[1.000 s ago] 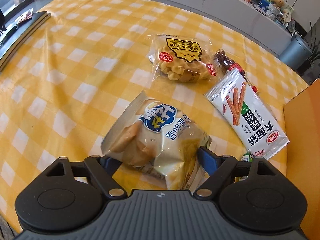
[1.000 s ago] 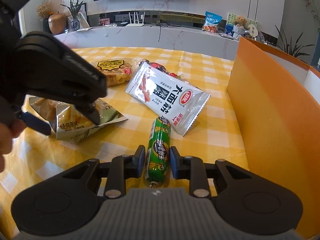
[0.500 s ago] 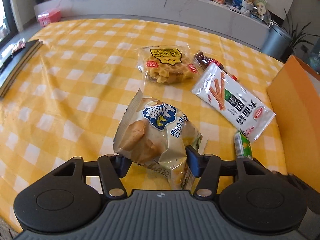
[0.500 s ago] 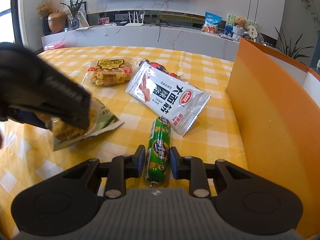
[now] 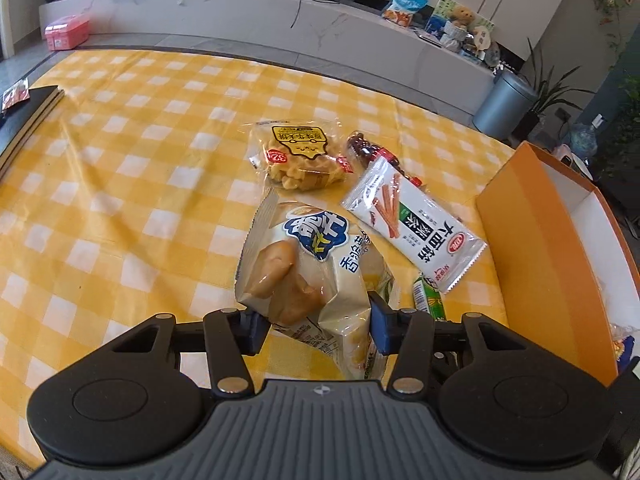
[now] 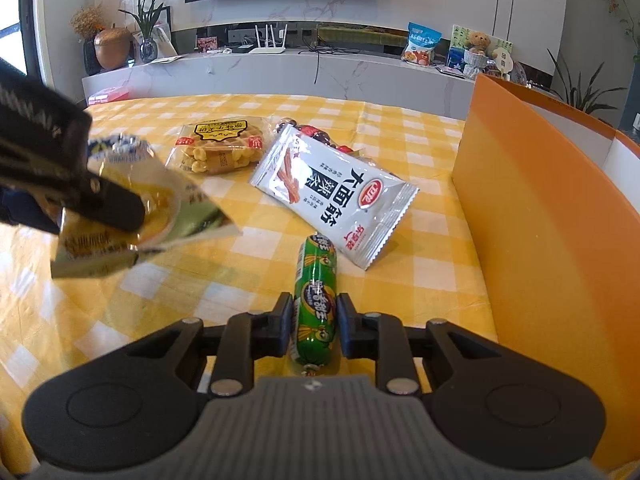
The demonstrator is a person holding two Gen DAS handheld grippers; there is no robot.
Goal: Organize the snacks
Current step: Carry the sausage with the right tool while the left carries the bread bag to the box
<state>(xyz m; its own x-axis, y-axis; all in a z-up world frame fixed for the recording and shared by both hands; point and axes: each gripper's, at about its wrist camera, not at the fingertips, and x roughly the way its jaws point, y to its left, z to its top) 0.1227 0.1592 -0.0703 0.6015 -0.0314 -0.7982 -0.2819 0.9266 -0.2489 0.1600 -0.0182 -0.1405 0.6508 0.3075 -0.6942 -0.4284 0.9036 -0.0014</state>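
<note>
My left gripper [image 5: 318,320] is still closing its jaws on a pale chip bag [image 5: 312,264]; the blue pads press into its sides. In the right wrist view the bag [image 6: 160,200] hangs tilted above the yellow checked cloth. A green sausage [image 6: 316,296] lies on the cloth with my right gripper [image 6: 314,320] shut on it, pads against both sides. Beyond lie a white spicy-strip packet [image 5: 416,228], a clear waffle packet [image 5: 300,156] and a dark red packet [image 5: 364,148]. An open orange box [image 5: 540,248] stands at the right.
The orange box wall [image 6: 540,220] rises close to the right of the sausage. A dark flat board [image 5: 24,116] lies at the table's left edge. Behind the table run a white counter with a pink box [image 5: 66,32] and a grey bin [image 5: 504,104].
The left jaws came in from wide apart onto the chip bag, and the bag rose off the cloth with the gripper. The right gripper and the sausage stayed put.
</note>
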